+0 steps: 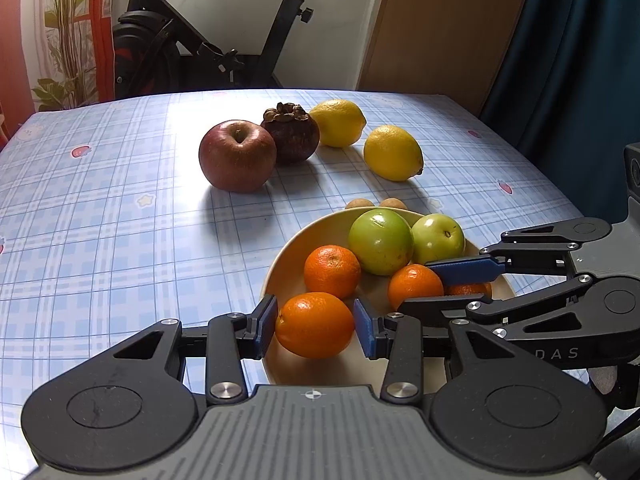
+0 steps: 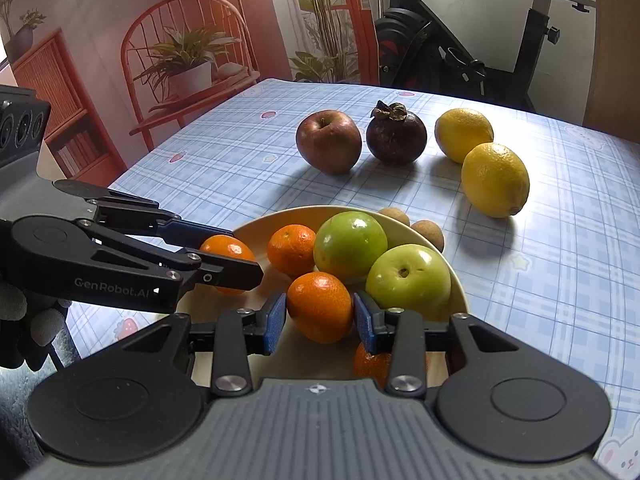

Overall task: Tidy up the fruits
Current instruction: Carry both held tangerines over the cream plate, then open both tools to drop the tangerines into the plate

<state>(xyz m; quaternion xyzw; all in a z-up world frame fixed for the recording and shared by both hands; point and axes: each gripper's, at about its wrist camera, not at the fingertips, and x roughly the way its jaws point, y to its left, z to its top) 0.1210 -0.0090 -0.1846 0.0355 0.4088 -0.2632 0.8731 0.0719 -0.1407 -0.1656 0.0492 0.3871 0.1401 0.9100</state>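
Observation:
A cream bowl (image 1: 296, 248) (image 2: 256, 232) near the table's front holds several oranges and two green round fruits (image 1: 380, 240) (image 2: 350, 246). My left gripper (image 1: 316, 330) (image 2: 244, 256) is shut on an orange (image 1: 315, 325) (image 2: 226, 254) at the bowl's near-left rim. From the right side, my right gripper (image 2: 320, 320) (image 1: 416, 287) is shut on another orange (image 2: 320, 306) (image 1: 416, 286) beside the green fruits. Below it lies one more orange (image 2: 372, 364), half hidden. A fourth orange (image 1: 332, 270) rests free in the bowl.
Behind the bowl on the checked tablecloth (image 1: 120, 240) lie a red apple (image 1: 237, 156), a mangosteen (image 1: 291, 132), two lemons (image 1: 393, 153) and two small brown fruits (image 1: 360, 203). An exercise bike (image 1: 180, 52) and a red chair with a plant (image 2: 188, 64) stand past the table's far edge.

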